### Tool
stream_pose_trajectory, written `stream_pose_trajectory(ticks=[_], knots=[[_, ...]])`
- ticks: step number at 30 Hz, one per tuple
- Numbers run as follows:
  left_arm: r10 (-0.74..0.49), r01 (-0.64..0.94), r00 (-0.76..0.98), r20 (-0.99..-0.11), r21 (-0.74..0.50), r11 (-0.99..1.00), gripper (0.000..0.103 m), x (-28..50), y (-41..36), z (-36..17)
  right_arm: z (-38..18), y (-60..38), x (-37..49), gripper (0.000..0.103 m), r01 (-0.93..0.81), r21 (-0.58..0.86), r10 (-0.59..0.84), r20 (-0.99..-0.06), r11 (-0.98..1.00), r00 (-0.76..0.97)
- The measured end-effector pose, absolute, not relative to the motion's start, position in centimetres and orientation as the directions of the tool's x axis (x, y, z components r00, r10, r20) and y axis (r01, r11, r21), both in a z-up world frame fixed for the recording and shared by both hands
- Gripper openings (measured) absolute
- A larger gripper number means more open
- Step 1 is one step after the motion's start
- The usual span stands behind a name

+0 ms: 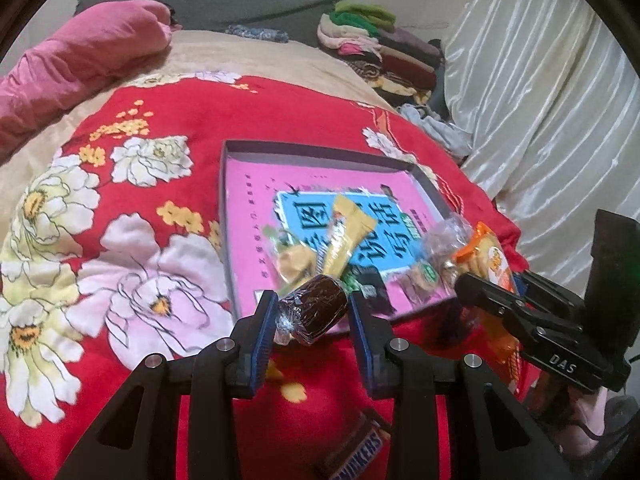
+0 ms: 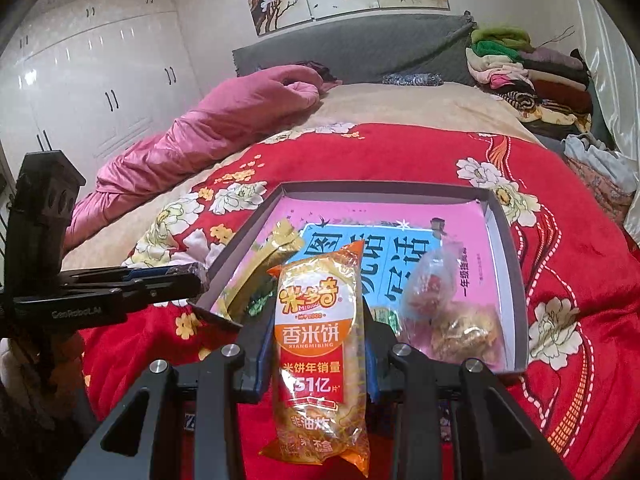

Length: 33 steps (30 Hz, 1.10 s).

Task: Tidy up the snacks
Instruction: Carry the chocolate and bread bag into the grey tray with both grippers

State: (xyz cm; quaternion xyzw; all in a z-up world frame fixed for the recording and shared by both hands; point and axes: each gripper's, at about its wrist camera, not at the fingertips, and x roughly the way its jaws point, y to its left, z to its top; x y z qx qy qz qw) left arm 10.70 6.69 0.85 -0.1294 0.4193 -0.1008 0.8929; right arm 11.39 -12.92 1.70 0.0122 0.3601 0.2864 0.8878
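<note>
Several snacks already lie in the box (image 1: 236,216) at centre frame, while the left hand-held gripper (image 1: 314,312) clamps a brown wrapped sweet (image 1: 320,306), the right hand-held gripper (image 2: 318,344) pinches a rice-cracker packet (image 2: 316,336), and a Snickers bar (image 1: 356,452) waits on the bed.

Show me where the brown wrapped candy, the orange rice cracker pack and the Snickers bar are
brown wrapped candy (image 1: 316,307), left wrist view, middle of its dark body.
orange rice cracker pack (image 2: 310,336), right wrist view, on its orange label band.
Snickers bar (image 1: 357,453), left wrist view, on the printed lettering.
</note>
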Motion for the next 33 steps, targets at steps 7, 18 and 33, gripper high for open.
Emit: stream_pose_trajectory(ticks=[7,18,33], knots=[[-0.270,0.054,0.638,-0.721,-0.308,0.950,0.037,11.7,7.5,0.6,2.0,-12.6,12.3,0.036,-0.492,0.231,0.515,-0.627,0.839,0.584],[-0.254,0.059,0.630,-0.734,-0.280,0.958,0.037,13.7,7.3,-0.2,2.5,-12.8,14.4,0.036,-0.453,0.267,0.512,-0.612,0.851,0.603],[-0.261,0.077,0.591,-0.763,-0.269,0.960,0.037,14.8,6.4,-2.1,1.2,-10.9,16.6,0.036,-0.426,0.239,0.468,-0.654,0.873,0.594]])
